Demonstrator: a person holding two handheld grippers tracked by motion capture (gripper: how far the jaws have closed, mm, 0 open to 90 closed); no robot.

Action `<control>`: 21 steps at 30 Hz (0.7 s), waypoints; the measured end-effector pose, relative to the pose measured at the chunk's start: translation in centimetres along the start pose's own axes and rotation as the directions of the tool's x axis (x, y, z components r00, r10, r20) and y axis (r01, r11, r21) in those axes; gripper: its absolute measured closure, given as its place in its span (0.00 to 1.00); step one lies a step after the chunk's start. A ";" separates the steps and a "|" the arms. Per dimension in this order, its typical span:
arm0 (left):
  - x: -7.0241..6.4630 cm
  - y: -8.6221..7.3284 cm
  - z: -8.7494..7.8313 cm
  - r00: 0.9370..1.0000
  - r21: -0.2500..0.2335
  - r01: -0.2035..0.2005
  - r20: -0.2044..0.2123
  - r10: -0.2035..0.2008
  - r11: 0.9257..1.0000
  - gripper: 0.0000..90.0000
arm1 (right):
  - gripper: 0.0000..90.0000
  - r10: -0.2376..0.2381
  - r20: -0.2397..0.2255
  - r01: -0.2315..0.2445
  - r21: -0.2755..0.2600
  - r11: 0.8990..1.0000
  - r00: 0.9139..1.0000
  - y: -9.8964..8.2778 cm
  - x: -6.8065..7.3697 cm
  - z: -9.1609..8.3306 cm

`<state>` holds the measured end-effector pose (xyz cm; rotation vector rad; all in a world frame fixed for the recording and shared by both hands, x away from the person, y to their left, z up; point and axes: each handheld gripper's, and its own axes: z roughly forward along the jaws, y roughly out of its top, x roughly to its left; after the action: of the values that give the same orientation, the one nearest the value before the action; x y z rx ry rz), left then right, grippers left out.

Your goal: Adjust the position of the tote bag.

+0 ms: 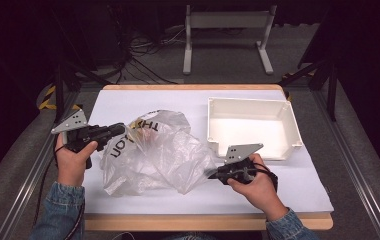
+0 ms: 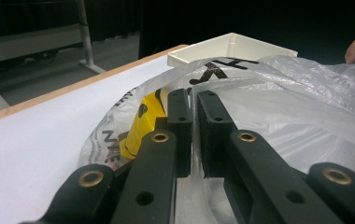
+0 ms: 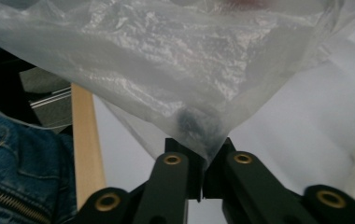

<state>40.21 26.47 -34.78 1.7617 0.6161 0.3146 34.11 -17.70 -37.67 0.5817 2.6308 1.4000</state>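
Observation:
A crumpled clear plastic bag (image 1: pixel 163 150) with black lettering lies in the middle of the white table (image 1: pixel 128 100). Something yellow (image 2: pixel 143 121) shows through the film near its left end. My left gripper (image 1: pixel 120 129) comes in from the left, its jaws (image 2: pixel 194 95) shut on the bag's edge with a thin fold of film between the pads. My right gripper (image 1: pixel 210 173) is at the bag's near right side. Its jaws (image 3: pixel 203 144) pinch a corner of the bag (image 3: pixel 166 56), and the film stretches up and away from them.
An open white plastic box (image 1: pixel 250 102) stands at the back right of the table, just beyond my right hand; its corner (image 2: pixel 231 42) rises behind the bag. The table's wooden edge (image 3: pixel 84 140) runs close by on the near side. A denim sleeve (image 3: pixel 17 163) is nearby.

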 end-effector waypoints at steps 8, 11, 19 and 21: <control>-0.2 0.0 -0.1 1.000 0.000 0.002 -0.009 -0.002 1.000 0.93 | 0.17 -0.024 0.201 0.050 -0.126 0.991 0.979 1.4 -1.0 1.5; -0.1 0.0 -0.2 1.000 -0.002 0.000 -0.017 0.000 1.000 0.92 | 0.15 -0.047 0.212 0.079 -0.149 0.986 0.976 2.6 -1.5 2.3; 0.0 -0.3 0.1 1.000 0.011 0.012 -0.019 -0.011 1.000 0.91 | 0.13 -0.010 0.210 0.052 -0.196 0.979 0.978 4.7 -3.5 5.3; 0.1 -0.4 0.3 1.000 0.013 0.011 -0.018 -0.011 1.000 0.91 | 0.12 -0.001 0.210 0.041 -0.188 0.981 0.978 4.7 -3.8 6.3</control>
<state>40.35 26.37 -35.24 1.7696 0.6421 0.3200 40.66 -11.91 -37.79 0.6363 2.3022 1.4758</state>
